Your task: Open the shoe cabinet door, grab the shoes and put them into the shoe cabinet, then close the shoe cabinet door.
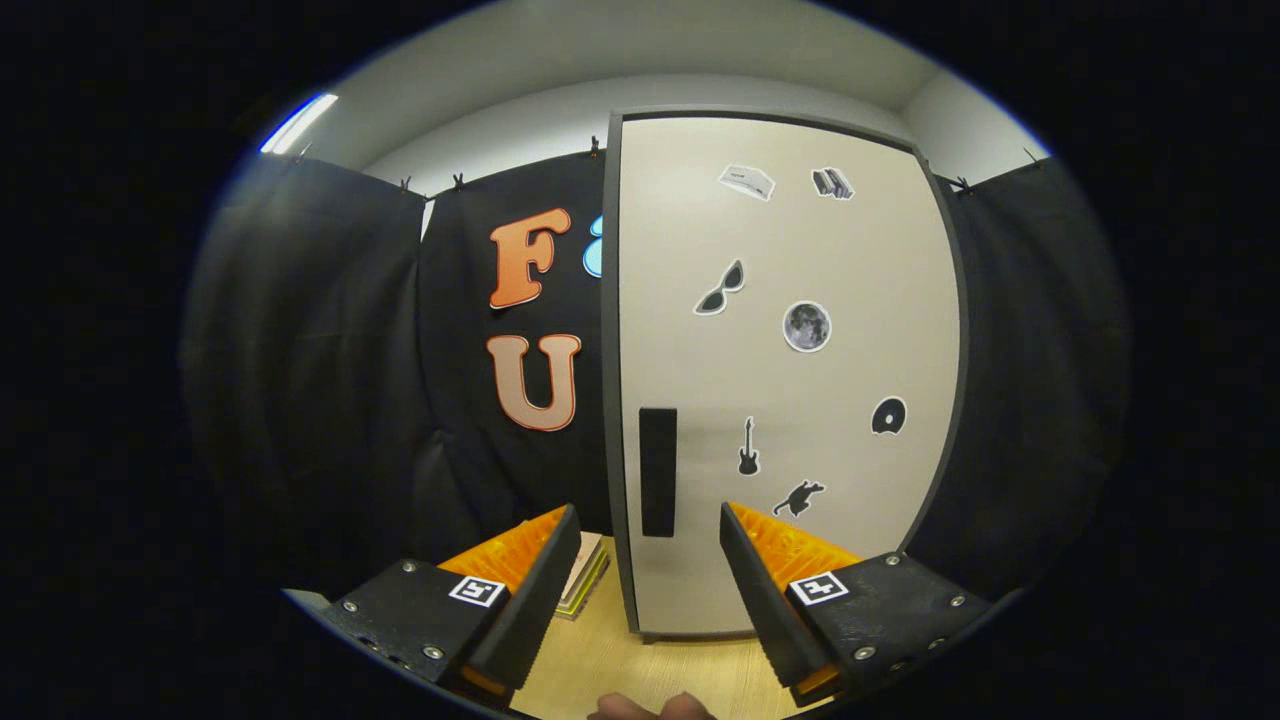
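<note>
Pale wood-grain counter (pixel 640 670) carries the shoe cabinet (pixel 790 370), which stands upright just ahead of the fingers with its cream, dark-edged door (pixel 850 480) closed and a dark vertical handle (pixel 657 472) near the door's left edge. The gripper (pixel 650 535) is released — its fingers are spread wide, grasp nothing, and frame the handle without touching it. Small stickers dot the door — sunglasses (pixel 720 290), moon (pixel 806 326), guitar (pixel 747 447) — and a flat stack of books (pixel 588 575) lies on the counter beside the cabinet's left side.
</note>
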### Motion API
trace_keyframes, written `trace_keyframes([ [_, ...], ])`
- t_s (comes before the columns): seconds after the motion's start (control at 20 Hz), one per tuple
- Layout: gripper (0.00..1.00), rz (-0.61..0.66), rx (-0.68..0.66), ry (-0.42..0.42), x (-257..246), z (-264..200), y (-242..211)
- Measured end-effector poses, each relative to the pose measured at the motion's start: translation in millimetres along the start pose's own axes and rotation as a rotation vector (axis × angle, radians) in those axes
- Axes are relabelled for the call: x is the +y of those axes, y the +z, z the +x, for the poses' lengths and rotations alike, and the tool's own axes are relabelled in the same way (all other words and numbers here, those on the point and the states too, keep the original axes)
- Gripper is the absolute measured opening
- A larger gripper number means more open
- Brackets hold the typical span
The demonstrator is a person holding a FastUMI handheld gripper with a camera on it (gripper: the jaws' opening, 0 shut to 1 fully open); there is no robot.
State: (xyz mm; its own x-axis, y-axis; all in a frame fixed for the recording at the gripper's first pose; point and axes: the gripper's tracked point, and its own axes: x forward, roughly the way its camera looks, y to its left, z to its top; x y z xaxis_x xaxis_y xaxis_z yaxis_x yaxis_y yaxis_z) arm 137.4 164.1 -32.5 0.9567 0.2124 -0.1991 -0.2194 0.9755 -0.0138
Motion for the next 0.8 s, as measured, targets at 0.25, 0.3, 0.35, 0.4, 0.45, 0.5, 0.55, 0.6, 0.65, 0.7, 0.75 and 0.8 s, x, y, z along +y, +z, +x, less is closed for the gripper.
trace_keyframes([
  [0.25, 0.88, -0.018, -0.009, -0.040, -12.3, -67.1, 4.9],
  [0.3, 0.88, -0.015, -0.014, -0.051, -18.8, -79.6, 7.4],
  [0.35, 0.88, -0.009, -0.023, -0.064, -27.5, -91.6, 10.0],
  [0.4, 0.88, -0.002, -0.028, -0.080, -37.1, -102.9, 12.4],
  [0.45, 0.88, 0.008, -0.035, -0.093, -46.3, -114.1, 15.2],
  [0.5, 0.88, 0.017, -0.046, -0.100, -54.2, -125.4, 18.9],
  [0.55, 0.88, 0.021, -0.057, -0.107, -63.0, -135.9, 23.0],
  [0.6, 0.88, 0.019, -0.072, -0.121, -73.5, -146.2, 27.9],
  [0.65, 0.88, 0.011, -0.087, -0.134, -84.2, -155.2, 32.0],
  [0.7, 0.88, 0.005, -0.100, -0.137, -92.3, -164.9, 36.3],
  [0.75, 0.88, 0.004, -0.103, -0.137, -98.4, -176.1, 37.9],
  [0.8, 0.88, 0.013, -0.111, -0.133, -103.6, -185.8, 40.1],
])
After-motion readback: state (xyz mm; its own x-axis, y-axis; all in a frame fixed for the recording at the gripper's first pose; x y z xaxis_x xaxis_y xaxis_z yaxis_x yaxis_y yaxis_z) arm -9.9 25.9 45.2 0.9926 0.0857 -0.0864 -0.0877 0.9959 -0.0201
